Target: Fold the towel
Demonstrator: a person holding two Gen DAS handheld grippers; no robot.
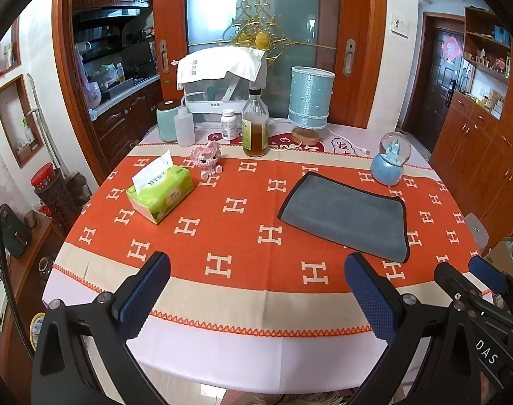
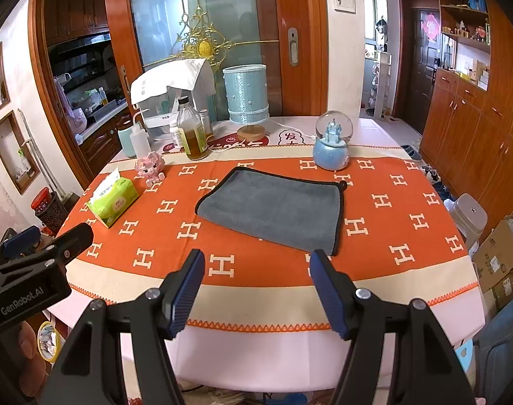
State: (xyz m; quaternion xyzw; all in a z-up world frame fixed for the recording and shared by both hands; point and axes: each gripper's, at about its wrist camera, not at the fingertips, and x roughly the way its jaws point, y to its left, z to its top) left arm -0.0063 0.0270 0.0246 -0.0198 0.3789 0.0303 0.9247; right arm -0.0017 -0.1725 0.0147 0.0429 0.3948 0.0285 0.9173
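A grey towel (image 1: 347, 214) with a black hem lies flat on the orange patterned tablecloth (image 1: 229, 236), right of the table's middle. It also shows in the right wrist view (image 2: 273, 209), folded with its folded edge at the left. My left gripper (image 1: 256, 266) is open and empty above the table's near edge, left of the towel. My right gripper (image 2: 256, 263) is open and empty just short of the towel's near edge. The right gripper also shows at the lower right of the left wrist view (image 1: 472, 276).
A green tissue pack (image 1: 160, 192) and a pink brick toy (image 1: 209, 160) sit at the left. An oil bottle (image 1: 255, 125), a blue lamp (image 1: 310, 101) and a blue snow globe (image 1: 391, 158) stand behind the towel. Wooden cabinets (image 2: 475, 128) line the right.
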